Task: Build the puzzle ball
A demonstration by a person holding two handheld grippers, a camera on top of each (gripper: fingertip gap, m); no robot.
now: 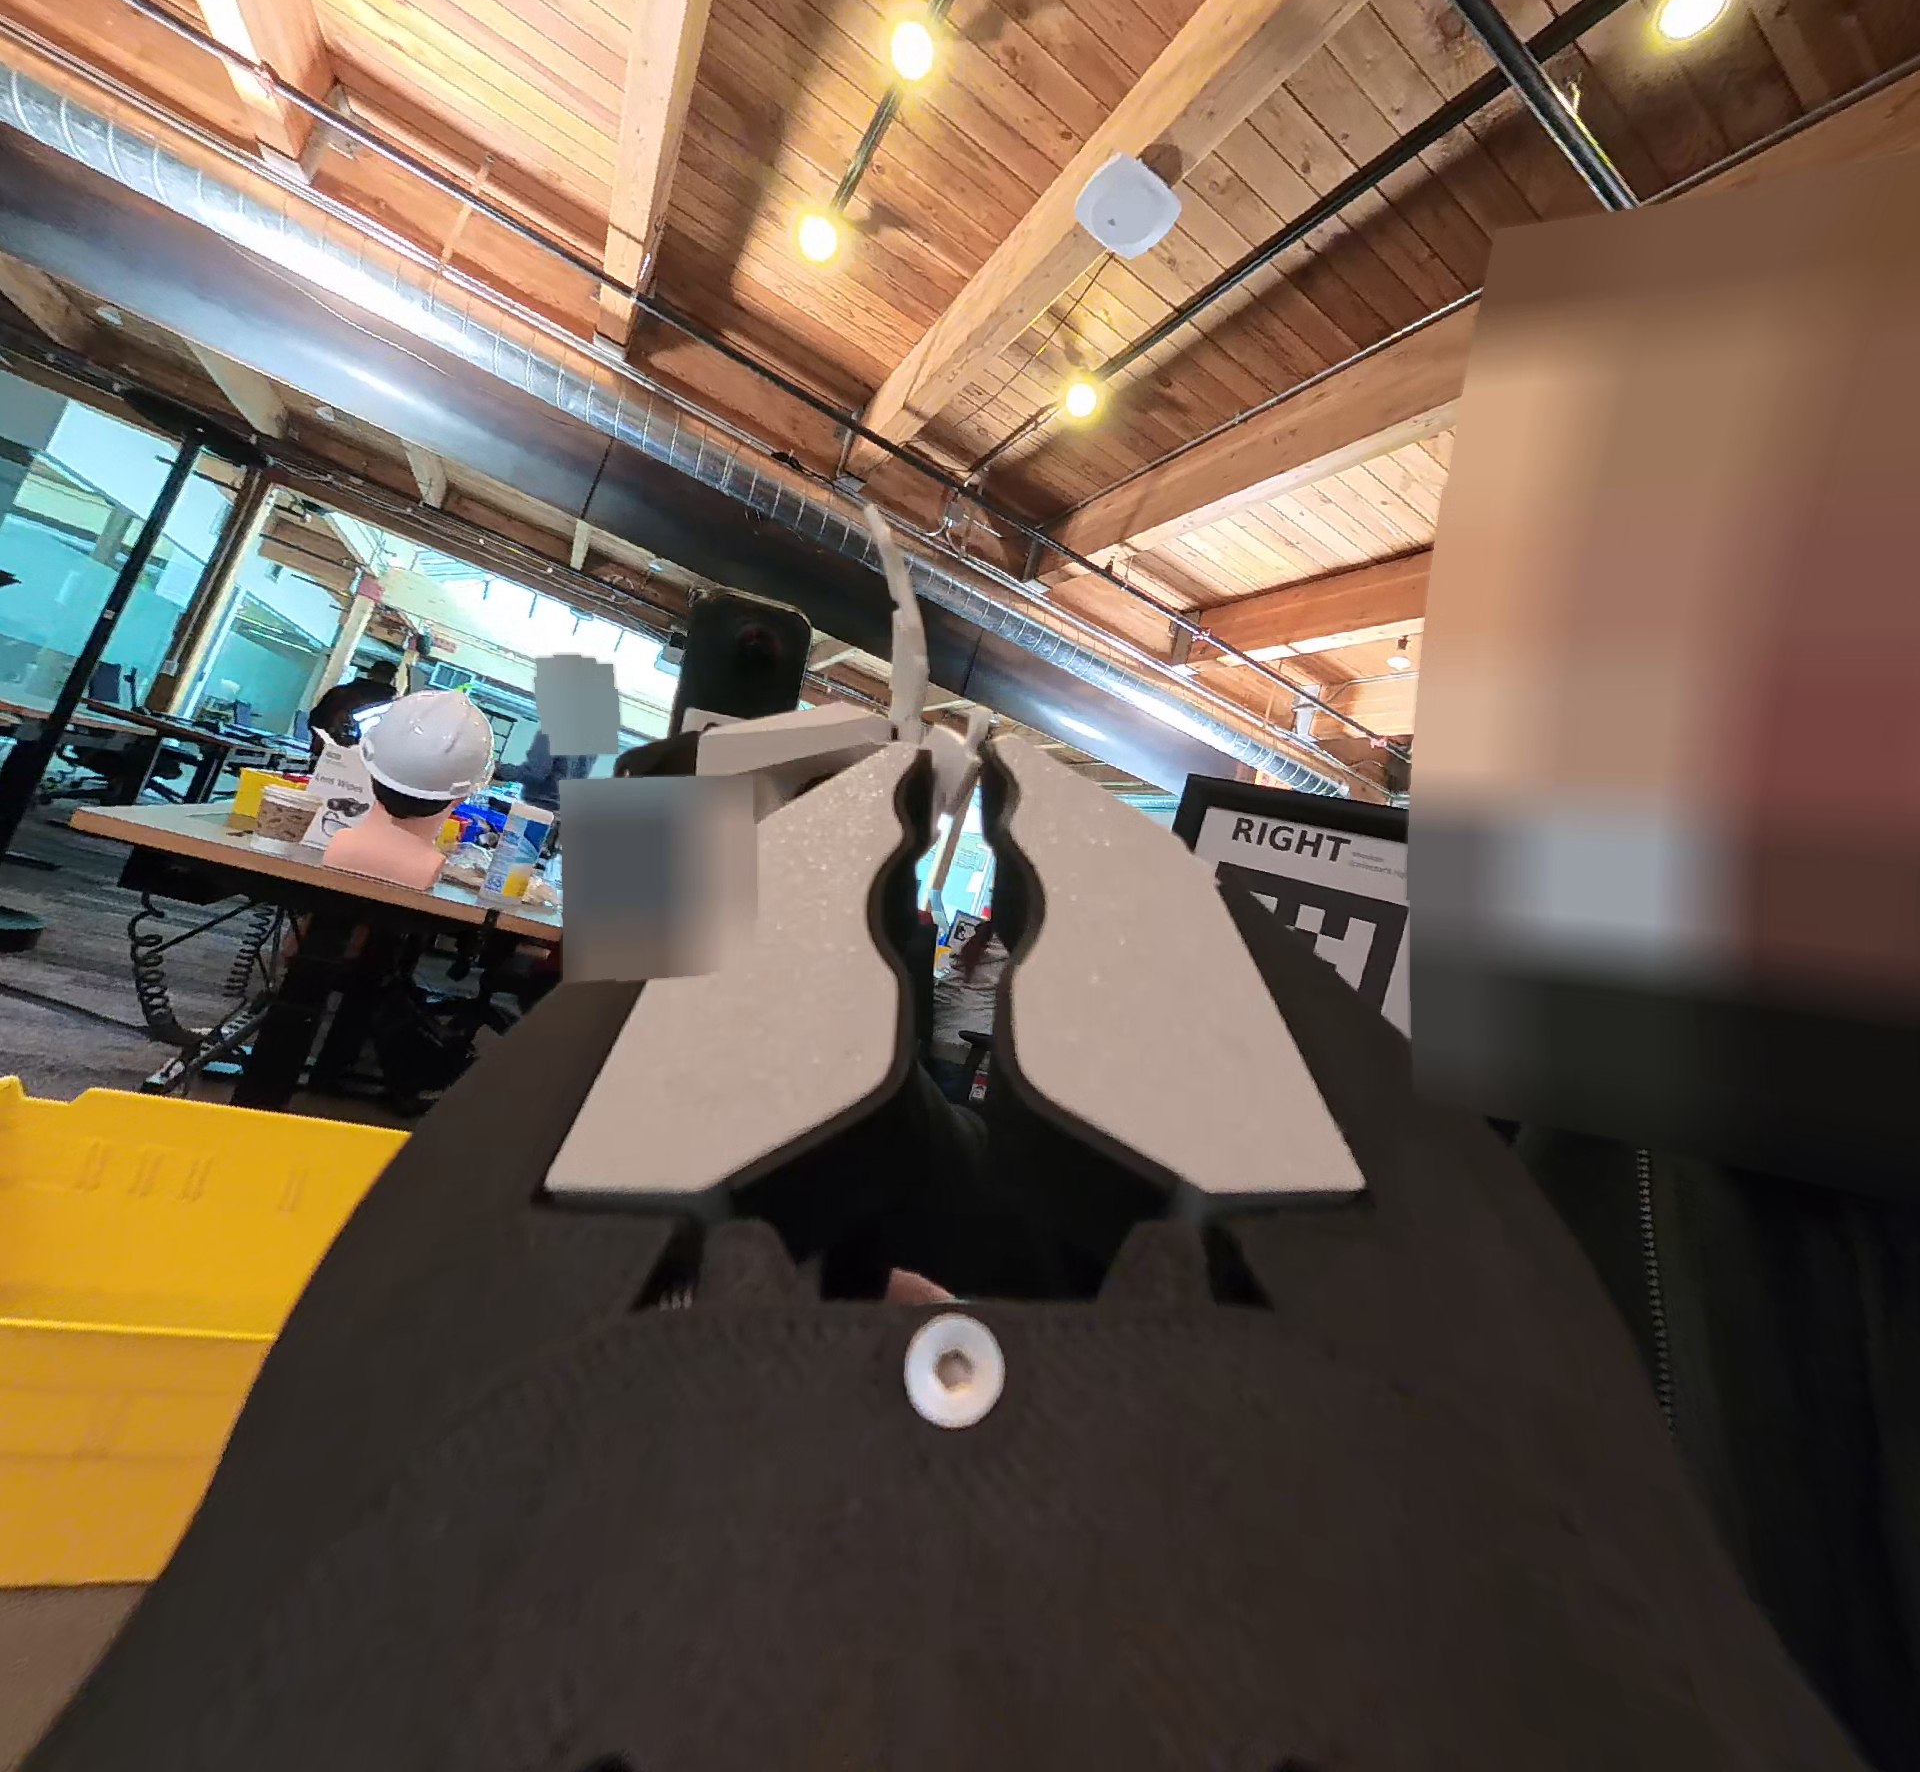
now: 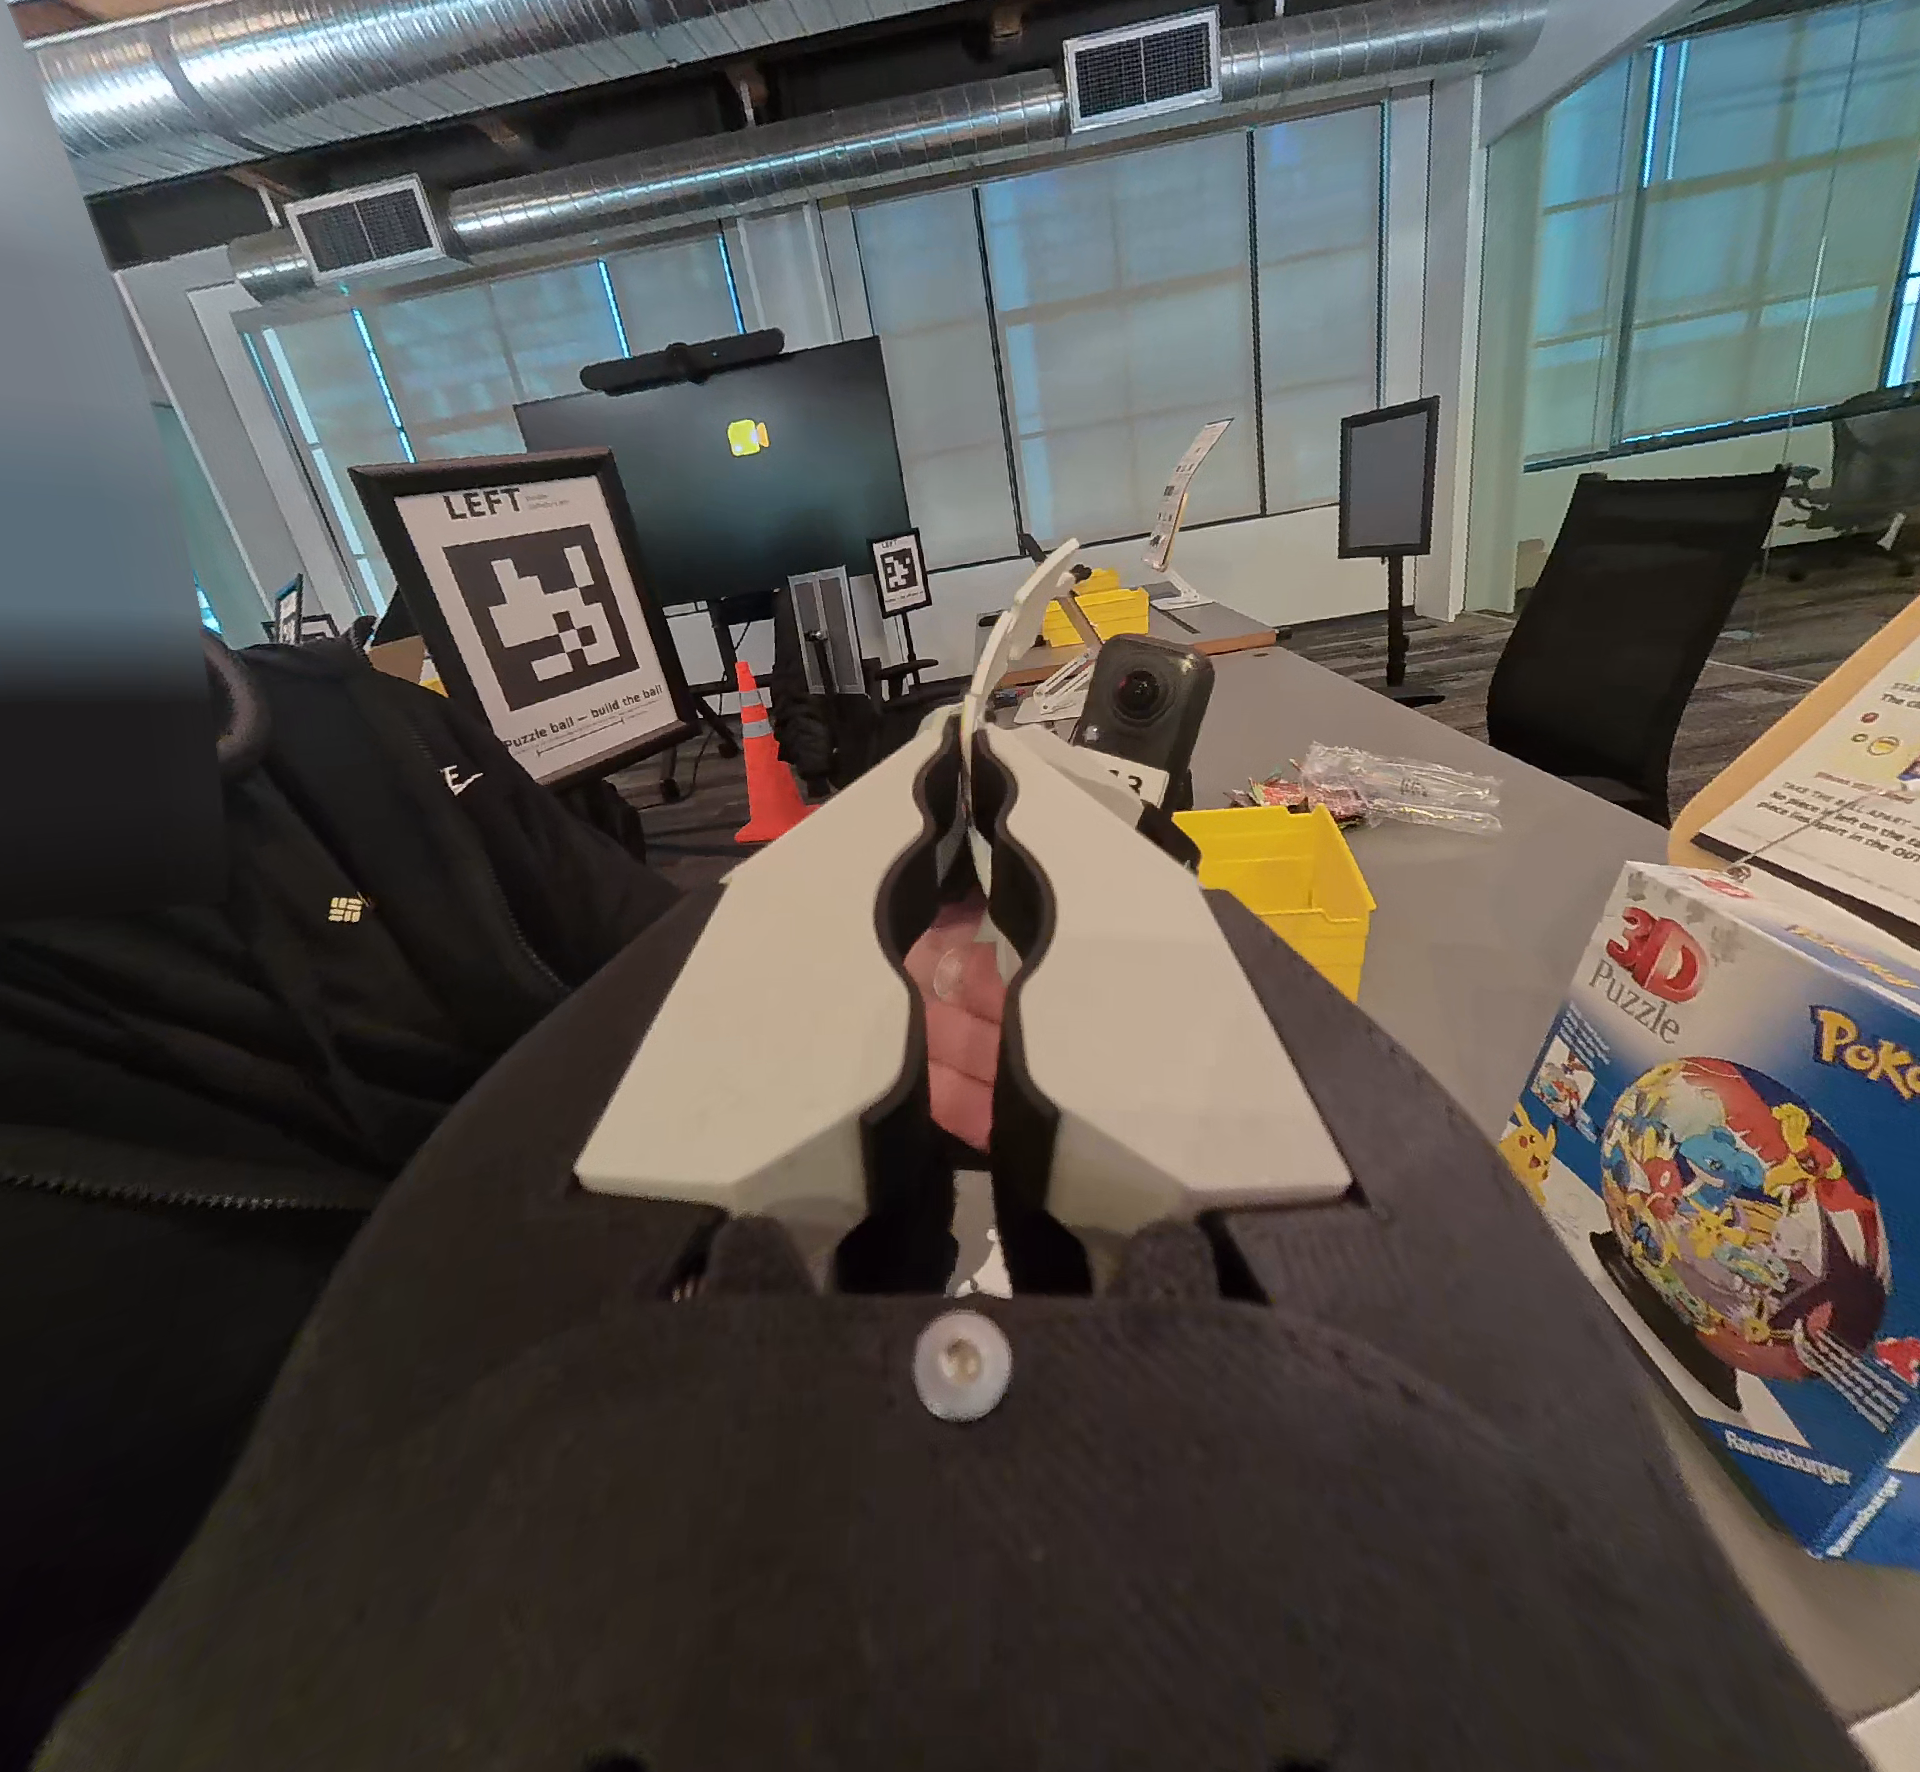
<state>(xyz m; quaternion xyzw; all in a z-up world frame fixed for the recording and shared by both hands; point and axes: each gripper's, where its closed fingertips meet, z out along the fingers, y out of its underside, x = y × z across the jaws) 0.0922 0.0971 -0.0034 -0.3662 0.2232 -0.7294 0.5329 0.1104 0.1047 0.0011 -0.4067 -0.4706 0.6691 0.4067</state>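
Both grippers are raised off the table and face each other, tips close together. My left gripper (image 1: 951, 754) is shut on a small white puzzle piece (image 1: 954, 772). My right gripper (image 2: 966, 735) is shut on a curved white strip of joined puzzle pieces (image 2: 1023, 621) that rises above its tips. The same strip (image 1: 902, 621) shows in the left wrist view, above the right gripper's white finger (image 1: 800, 735) and camera (image 1: 743, 673). The left gripper's camera (image 2: 1143, 694) shows just behind the strip. A hand (image 2: 956, 1047) shows between the right fingers.
A grey table (image 2: 1455, 974) holds a yellow bin (image 2: 1278, 881), a plastic bag of pieces (image 2: 1392, 782) and the puzzle box (image 2: 1745, 1151). Another yellow bin (image 1: 135, 1307) lies low left. A person in a black jacket (image 2: 312, 943) stands close. An orange cone (image 2: 764, 766) stands behind.
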